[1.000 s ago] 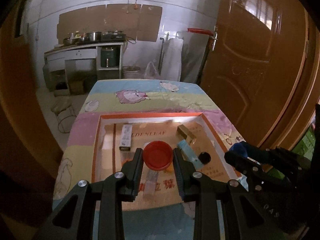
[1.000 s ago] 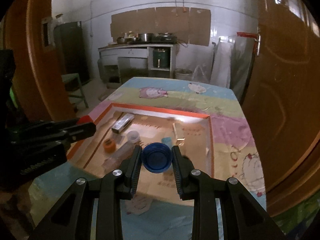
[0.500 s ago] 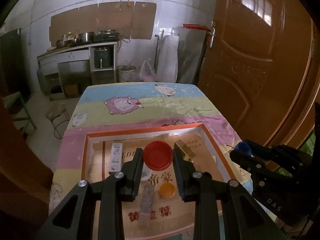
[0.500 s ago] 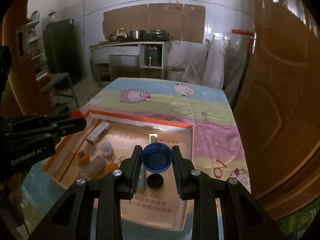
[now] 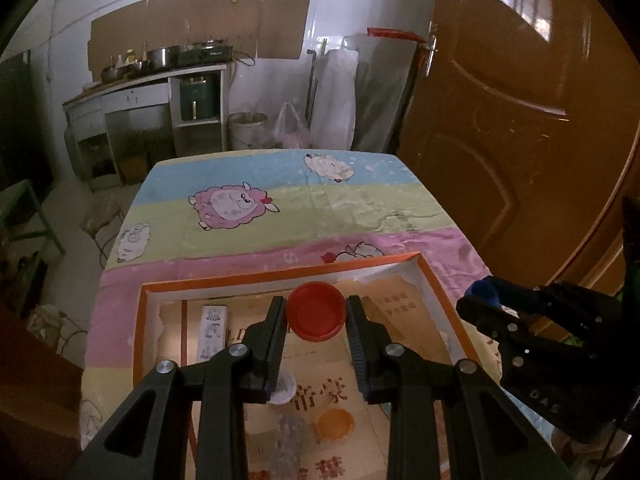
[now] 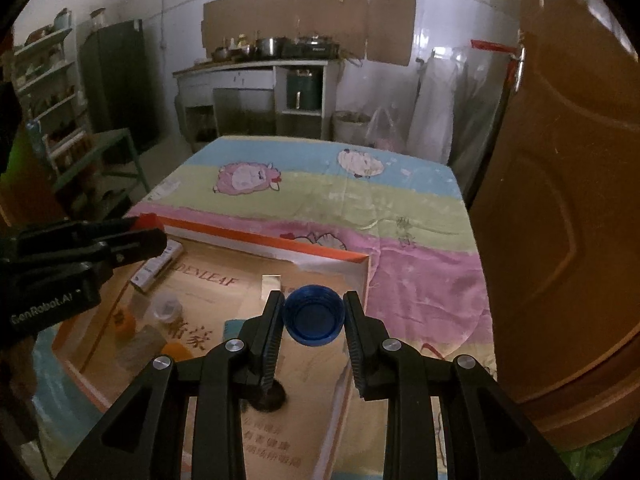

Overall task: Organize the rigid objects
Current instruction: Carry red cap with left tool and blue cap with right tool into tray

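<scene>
1. A red bottle cap (image 5: 317,311) is pinched between the two fingers of the left gripper (image 5: 316,314), held in the air above the far part of a shallow orange-rimmed cardboard box (image 5: 280,274).
2. A blue bottle cap (image 6: 313,314), hollow side toward the camera, is clamped the same way in the right gripper (image 6: 313,316), above the box's far right corner.
3. On the box floor lie a white rectangular packet (image 5: 212,330) near the left wall, an orange cap (image 5: 334,424), a clear plastic cup (image 6: 167,307) and a small black cap (image 6: 269,398) partly hidden by the right gripper's left finger.
4. The box rests on a table (image 5: 248,208) covered with a striped cloth printed with cartoon sheep.
5. A brown wooden door (image 5: 516,132) stands just right of the table; a kitchen counter (image 5: 148,80) with pots lines the back wall.
</scene>
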Demonstrator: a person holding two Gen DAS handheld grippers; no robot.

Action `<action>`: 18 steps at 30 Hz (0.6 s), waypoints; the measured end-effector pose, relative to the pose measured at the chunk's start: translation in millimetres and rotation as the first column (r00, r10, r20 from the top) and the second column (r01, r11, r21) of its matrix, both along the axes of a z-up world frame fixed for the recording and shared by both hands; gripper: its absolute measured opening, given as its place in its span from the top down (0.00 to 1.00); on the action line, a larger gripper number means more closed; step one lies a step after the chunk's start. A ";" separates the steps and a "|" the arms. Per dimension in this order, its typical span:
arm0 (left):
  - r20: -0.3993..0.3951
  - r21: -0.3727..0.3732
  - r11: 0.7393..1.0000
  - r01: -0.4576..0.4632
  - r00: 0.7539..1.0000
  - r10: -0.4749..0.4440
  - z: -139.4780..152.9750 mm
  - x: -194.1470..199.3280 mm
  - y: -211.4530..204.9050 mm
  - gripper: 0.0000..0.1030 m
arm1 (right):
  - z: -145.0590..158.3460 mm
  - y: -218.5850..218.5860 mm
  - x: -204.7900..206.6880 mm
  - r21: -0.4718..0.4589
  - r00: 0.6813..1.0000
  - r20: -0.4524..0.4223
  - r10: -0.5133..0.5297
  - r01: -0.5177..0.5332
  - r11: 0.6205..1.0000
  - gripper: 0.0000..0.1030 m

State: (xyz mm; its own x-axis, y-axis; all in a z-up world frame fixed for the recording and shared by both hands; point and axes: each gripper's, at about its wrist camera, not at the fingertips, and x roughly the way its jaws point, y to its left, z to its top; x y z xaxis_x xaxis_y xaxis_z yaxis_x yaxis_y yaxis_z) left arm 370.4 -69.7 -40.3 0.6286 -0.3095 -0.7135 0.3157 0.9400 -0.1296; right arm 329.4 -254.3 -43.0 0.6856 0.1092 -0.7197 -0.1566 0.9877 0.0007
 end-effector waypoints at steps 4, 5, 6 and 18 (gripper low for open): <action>-0.022 0.018 1.000 -0.003 1.000 0.004 -8.7 12.9 -3.0 0.71 | -10.5 -3.1 17.7 -0.006 0.999 -0.035 0.014 -0.014 1.000 0.70; -0.028 0.022 1.000 -0.003 1.000 0.004 -10.7 15.9 -3.3 0.71 | -12.7 -3.8 21.4 -0.005 0.999 -0.042 0.020 -0.020 1.000 0.70; -0.033 0.025 1.000 -0.004 0.999 0.005 -12.7 19.1 -3.7 0.71 | -15.2 -4.3 25.6 -0.005 0.998 -0.049 0.026 -0.027 1.000 0.70; -0.089 0.067 0.998 0.000 0.996 0.006 -39.8 44.1 -11.5 0.71 | -40.2 -5.8 62.7 0.006 0.992 -0.111 0.068 -0.067 0.998 0.70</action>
